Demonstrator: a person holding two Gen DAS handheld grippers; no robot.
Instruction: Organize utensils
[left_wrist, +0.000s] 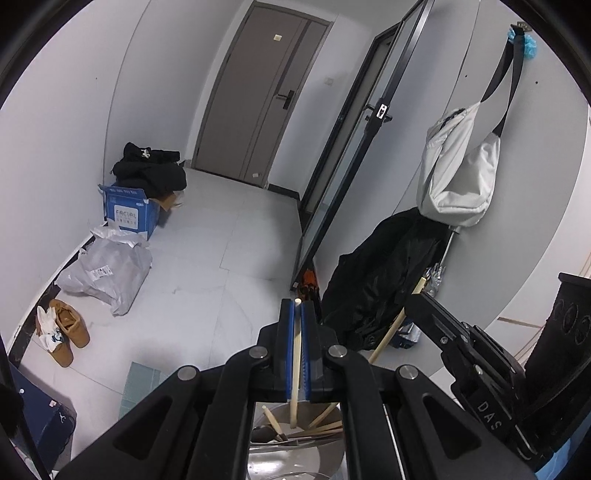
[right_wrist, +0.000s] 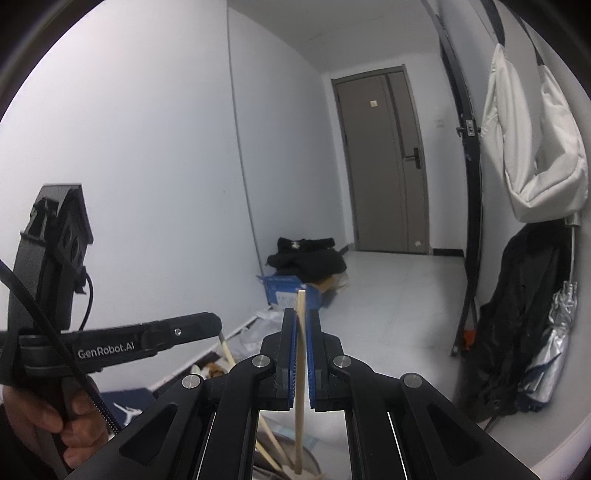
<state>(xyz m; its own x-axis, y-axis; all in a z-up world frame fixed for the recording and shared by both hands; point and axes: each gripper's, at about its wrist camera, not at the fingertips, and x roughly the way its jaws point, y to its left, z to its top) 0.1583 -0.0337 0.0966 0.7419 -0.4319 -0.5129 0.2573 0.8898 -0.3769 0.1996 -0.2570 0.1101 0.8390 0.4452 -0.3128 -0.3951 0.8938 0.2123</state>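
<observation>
Left tool (left_wrist: 297, 314) clamped on chopstick (left_wrist: 295, 354); right tool (right_wrist: 301, 325) clamped on second chopstick (right_wrist: 301, 354). Sticks looked light, stiff, slippery; mid-shaft grip safest.

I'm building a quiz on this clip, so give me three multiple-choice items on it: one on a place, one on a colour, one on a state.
1. Where is the white bag?
A. hanging on the wall
B. lying on the floor
C. inside the blue box

2. What colour are the pads of the left tool?
A. red
B. blue
C. yellow

3. What is the state of the right tool?
A. wide open
B. shut on nothing
C. shut on a wooden chopstick

Answers:
1. A, its black strap runs up to a hook on the wall.
2. B, blue strips line both fingers.
3. C, the stick stands clamped between its pads.
</observation>
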